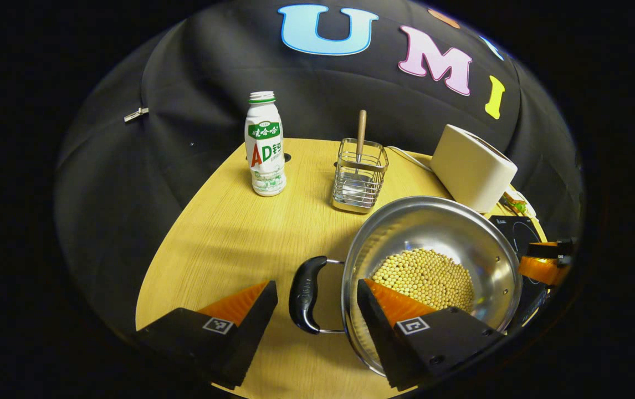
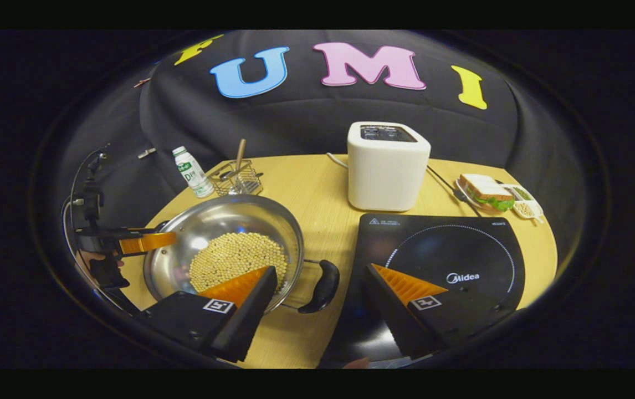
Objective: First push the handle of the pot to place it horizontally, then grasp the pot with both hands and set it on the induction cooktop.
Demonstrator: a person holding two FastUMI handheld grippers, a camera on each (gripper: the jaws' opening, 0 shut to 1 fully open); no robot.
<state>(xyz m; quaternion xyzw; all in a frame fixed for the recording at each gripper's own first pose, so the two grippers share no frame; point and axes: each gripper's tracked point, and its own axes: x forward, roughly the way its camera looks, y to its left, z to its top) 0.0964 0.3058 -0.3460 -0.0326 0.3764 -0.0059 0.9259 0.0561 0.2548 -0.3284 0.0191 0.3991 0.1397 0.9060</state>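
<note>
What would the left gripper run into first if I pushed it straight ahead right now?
Most likely the pot's near handle, which lies between the open left gripper fingers, with the pot rim beside its right finger. Depth is unclear, so it might pass just above.

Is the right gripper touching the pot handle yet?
Apart. In the right gripper view, the right gripper is open and the pot handle sits between its fingers, with bare table showing on both sides of it.
</note>
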